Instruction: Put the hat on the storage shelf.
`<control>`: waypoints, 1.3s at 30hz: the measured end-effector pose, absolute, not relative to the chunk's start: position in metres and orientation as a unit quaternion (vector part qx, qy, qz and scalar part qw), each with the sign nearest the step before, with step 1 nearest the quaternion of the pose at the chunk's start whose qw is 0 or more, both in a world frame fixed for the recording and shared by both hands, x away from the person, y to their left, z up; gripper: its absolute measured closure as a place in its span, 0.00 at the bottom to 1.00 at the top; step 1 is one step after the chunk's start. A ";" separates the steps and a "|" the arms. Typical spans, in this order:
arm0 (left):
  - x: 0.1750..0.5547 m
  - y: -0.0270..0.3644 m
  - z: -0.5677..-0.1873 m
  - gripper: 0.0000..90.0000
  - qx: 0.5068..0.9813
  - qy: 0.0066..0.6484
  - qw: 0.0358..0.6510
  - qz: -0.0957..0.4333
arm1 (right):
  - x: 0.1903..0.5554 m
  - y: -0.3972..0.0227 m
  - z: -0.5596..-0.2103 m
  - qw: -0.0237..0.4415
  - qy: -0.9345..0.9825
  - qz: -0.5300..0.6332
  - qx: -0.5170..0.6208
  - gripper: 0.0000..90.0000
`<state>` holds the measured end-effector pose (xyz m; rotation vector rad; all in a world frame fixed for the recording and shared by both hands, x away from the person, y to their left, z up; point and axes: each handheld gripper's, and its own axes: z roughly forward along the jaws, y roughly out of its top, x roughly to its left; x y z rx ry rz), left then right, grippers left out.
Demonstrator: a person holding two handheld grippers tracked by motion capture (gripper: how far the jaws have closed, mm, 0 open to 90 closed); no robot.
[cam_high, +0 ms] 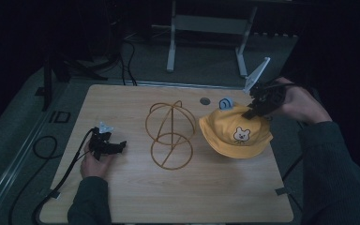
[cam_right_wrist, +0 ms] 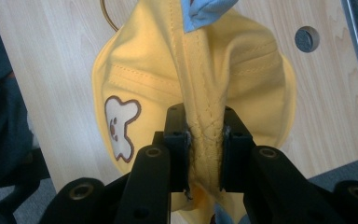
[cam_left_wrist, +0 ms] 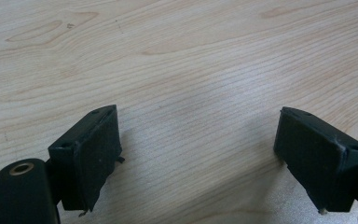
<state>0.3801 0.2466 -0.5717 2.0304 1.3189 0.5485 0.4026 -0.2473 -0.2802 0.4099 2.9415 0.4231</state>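
Job: I think I am putting the yellow hat (cam_high: pixel 234 131) onto the wire stand (cam_high: pixel 170 135).

Step now: I have the hat pinched and partly picked up. The lift is started, not finished.

Right gripper (cam_right_wrist: pixel 204 154): clenched tight on a fold of cloth at the top of the hat. The cloth is bunched between the two black jaws.

Left gripper (cam_left_wrist: pixel 198 158): let go, jaws wide apart, nothing between them. I see bare wood under it.

Left hand (cam_high: pixel 93 164): resting on the table (cam_high: pixel 136 197), to the left of the stand, apart from it.

Right hand (cam_high: pixel 300 104): up over the far right side of the table, holding the gripper above the hat.

Where the hat is: on the right part of the table, just beside the stand, not on it. Its brim looks to be down on the wood. The little bear picture (cam_high: pixel 241 135) faces me. A blue ear (cam_high: pixel 225 103) sticks up at the back.

Where the stand is: in the middle of the table, upright, a round ring at the bottom and hoops on top.

Next move: I think I must lift the hat higher than the top of the stand, carry it to the left, then lower it over the hoops.

Take care: the hat is floppy and held at one spot, so it may hang crooked. My free left gripper could open the brim or hold the stand so it does not tip.
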 end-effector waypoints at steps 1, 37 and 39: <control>0.380 0.247 -0.572 0.16 0.774 0.503 0.324 0.209 | 0.402 -0.247 -0.279 0.072 0.978 0.142 0.136 0.85; 0.380 0.247 -0.572 0.16 0.774 0.503 0.324 0.209 | 0.399 -0.245 -0.234 0.101 0.970 0.183 0.128 0.87; 0.380 0.247 -0.572 0.16 0.774 0.503 0.324 0.209 | 0.399 -0.243 -0.233 0.101 0.969 0.185 0.126 0.87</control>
